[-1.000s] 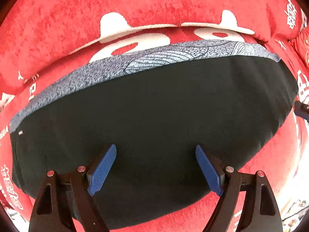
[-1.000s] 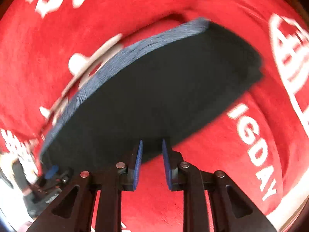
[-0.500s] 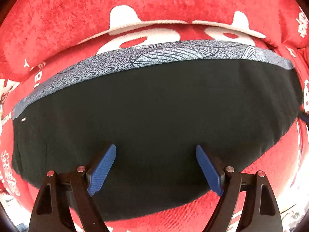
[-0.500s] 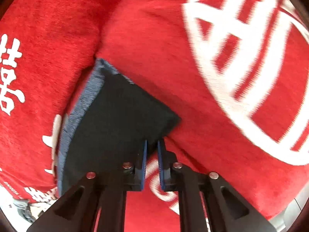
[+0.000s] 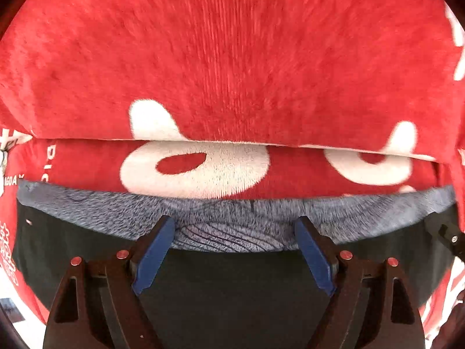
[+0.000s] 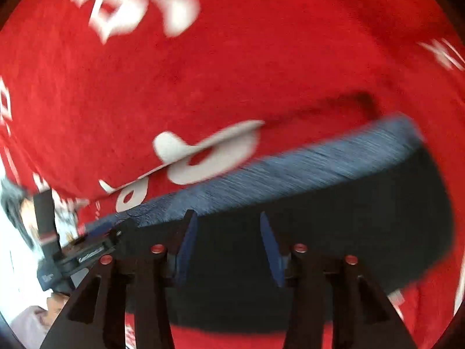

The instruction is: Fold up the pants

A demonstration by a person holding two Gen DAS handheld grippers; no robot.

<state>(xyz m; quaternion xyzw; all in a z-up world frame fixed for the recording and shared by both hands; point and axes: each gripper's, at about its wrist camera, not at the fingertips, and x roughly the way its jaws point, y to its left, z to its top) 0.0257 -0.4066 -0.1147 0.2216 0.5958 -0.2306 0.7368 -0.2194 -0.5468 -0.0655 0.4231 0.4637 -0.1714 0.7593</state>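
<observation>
My left tongs (image 5: pixel 234 251) stand wide, pointing steeply down over the folded pants (image 5: pixel 232 290), with nothing caught between the blue pads (image 5: pixel 152 257); their tips sit over the grey patterned waistband (image 5: pixel 238 224), though I cannot tell whether they touch it. The pants lie flat as a dark slab on the red blanket (image 5: pixel 232 58), waistband along the far edge. Just beyond that band a fold of the blanket, printed with big white shapes (image 5: pixel 191 165), rises like a lip and crowds the far side of the pants.

My right tongs (image 6: pixel 226 244) are about half spread and opening, hanging over the dark cloth (image 6: pixel 334 232) near the waistband (image 6: pixel 305 165) with nothing pinched between them. This view is smeared by motion. At its left edge my left tongs (image 6: pixel 78 258) show as a black body at the pants' corner, and past them a bright, blurred patch of clutter I cannot make out. In the left view, a black part of the right tongs (image 5: pixel 444 232) pokes in at the right edge.
</observation>
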